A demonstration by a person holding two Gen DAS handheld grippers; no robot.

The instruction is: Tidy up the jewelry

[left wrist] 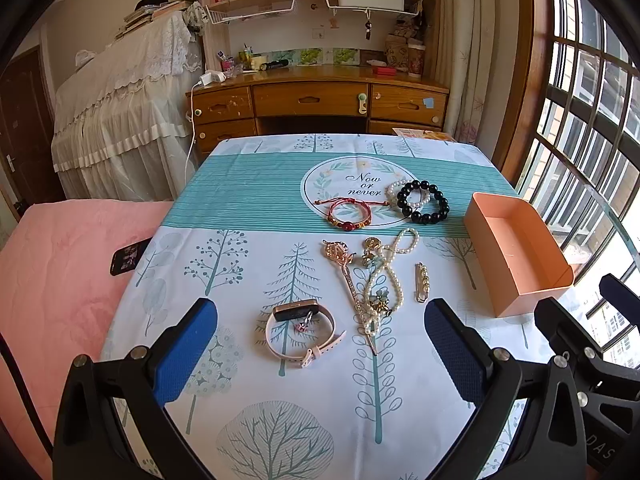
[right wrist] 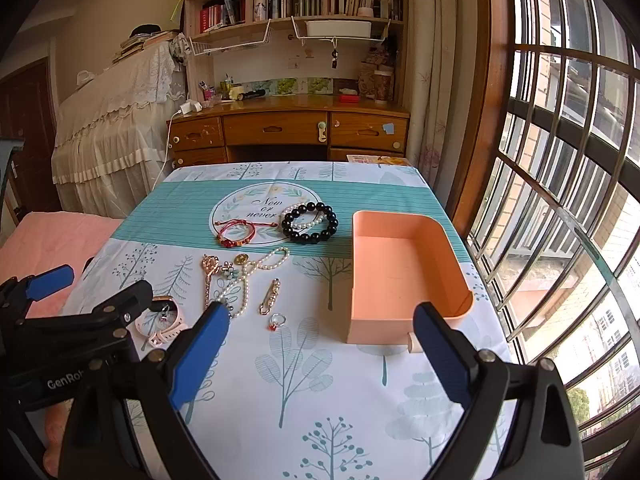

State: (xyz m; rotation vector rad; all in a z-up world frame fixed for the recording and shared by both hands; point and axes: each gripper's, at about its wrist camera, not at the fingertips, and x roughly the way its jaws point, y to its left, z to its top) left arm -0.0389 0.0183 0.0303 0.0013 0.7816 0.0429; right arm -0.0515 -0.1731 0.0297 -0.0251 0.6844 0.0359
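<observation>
Jewelry lies on the tree-print tablecloth (left wrist: 248,380): a pink watch (left wrist: 302,330), a gold hairpin (left wrist: 350,284), a pearl necklace (left wrist: 386,276), a gold brooch pin (left wrist: 421,282), a red cord bracelet (left wrist: 349,213), a black bead bracelet (left wrist: 424,202) over a pearl bracelet (left wrist: 394,190). An empty peach box (left wrist: 516,252) stands at the right. My left gripper (left wrist: 320,344) is open above the watch. My right gripper (right wrist: 322,344) is open; a red-stone ring (right wrist: 278,321) lies ahead of it, with the box (right wrist: 404,276) just right.
A pink bed (left wrist: 60,272) with a black phone (left wrist: 127,257) lies left of the table. A wooden desk (left wrist: 316,100) and bookshelf stand behind. A barred window (right wrist: 560,200) runs along the right. The right gripper's body (left wrist: 592,344) shows in the left wrist view.
</observation>
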